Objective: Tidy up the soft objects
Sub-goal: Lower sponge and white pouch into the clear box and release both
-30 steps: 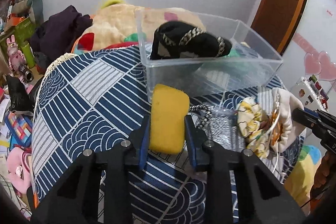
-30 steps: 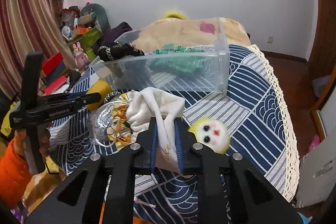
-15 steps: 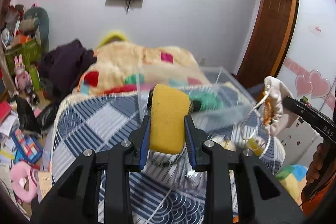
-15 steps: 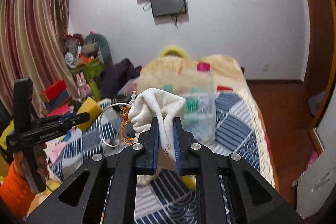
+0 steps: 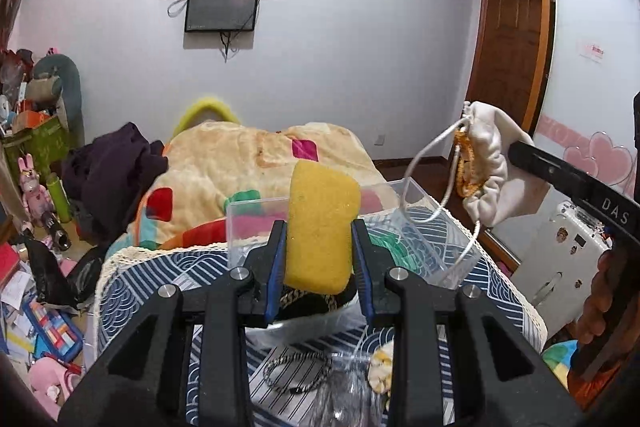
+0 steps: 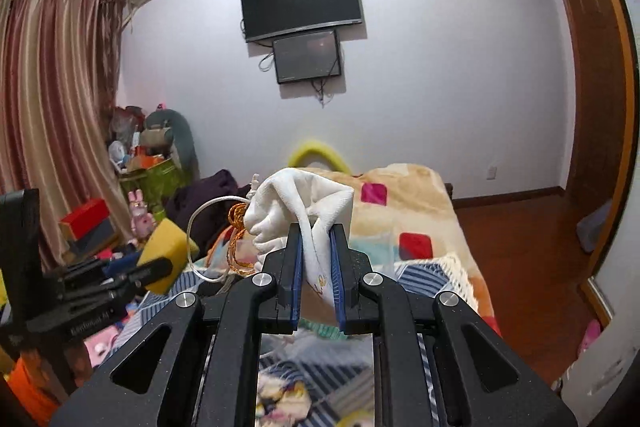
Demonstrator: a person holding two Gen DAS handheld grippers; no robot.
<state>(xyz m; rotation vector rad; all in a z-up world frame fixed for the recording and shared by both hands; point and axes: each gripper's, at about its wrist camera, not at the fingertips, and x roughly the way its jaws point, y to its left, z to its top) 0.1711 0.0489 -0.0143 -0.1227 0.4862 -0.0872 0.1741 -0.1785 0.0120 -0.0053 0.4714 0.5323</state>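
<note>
Both grippers carry a load and are lifted above the bed. Left gripper (image 5: 319,247) is clamped on a yellow sponge (image 5: 322,227), jaws pressing its two flat sides about mid-height, top half sticking up free; the sponge hangs in the air in front of the clear plastic bin (image 5: 416,227) that sits on the blue patterned bedspread (image 5: 132,291). Right gripper (image 6: 317,267) is closed on a pinch of a white drawstring pouch (image 6: 296,203) — cloth gathered between the jaws, bulk of the pouch bunched above and to the left, white cord loop (image 6: 200,219) and an orange braided cord (image 6: 236,247) dangling off its mouth. From the left wrist view the pouch is up high to the right of the bin, cord trailing down toward the bin rim. Handling, as a guess: sponge is light and squashy, springs back, grips fine across the flat faces and won't slip much. Pouch is limp, light fabric; a pinch of cloth holds it but it swings, and the loose cords could snag on the bin wall when lowered. The bin already has green fabric (image 5: 386,247) in it, and a dark item is partly hidden behind the left jaws. Both items look headed for the bin, not yet released.
</note>
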